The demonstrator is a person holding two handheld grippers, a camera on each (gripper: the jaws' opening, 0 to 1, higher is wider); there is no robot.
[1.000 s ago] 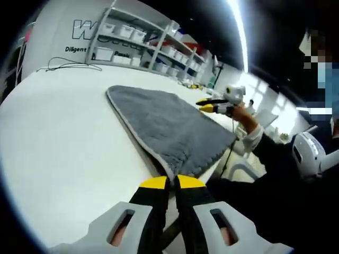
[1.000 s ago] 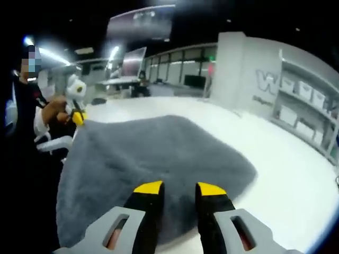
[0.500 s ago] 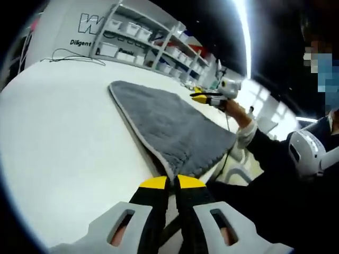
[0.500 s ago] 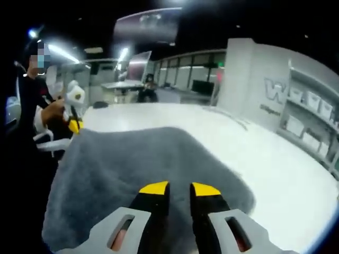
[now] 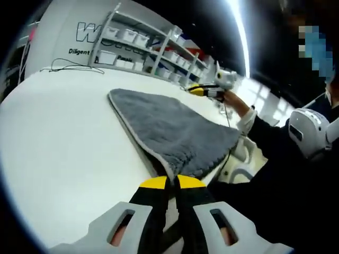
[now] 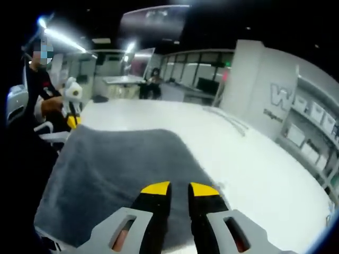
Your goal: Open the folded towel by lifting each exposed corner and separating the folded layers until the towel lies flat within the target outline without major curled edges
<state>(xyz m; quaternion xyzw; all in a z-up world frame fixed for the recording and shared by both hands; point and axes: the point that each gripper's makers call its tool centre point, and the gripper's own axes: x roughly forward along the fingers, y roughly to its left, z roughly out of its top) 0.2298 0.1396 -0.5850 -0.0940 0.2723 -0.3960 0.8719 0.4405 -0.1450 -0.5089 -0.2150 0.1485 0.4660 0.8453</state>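
Left gripper [image 5: 168,181] pinches one grey fluffy towel's [image 5: 169,127] corner at the white desk's [image 5: 63,137] edge; right gripper [image 6: 179,187], jaws pressed on its opposite corner.

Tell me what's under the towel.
The grey towel lies on the white table. Bare tabletop shows around it; anything beneath, including a target outline, is covered. Both grippers pinch its edges.

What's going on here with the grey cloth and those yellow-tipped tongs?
A person is spreading a grey towel on a white table with a handheld gripper in each hand. The left gripper is shut on the towel's near corner. The right gripper sits at the opposite corner, jaws nearly closed. The towel looks mostly flat.
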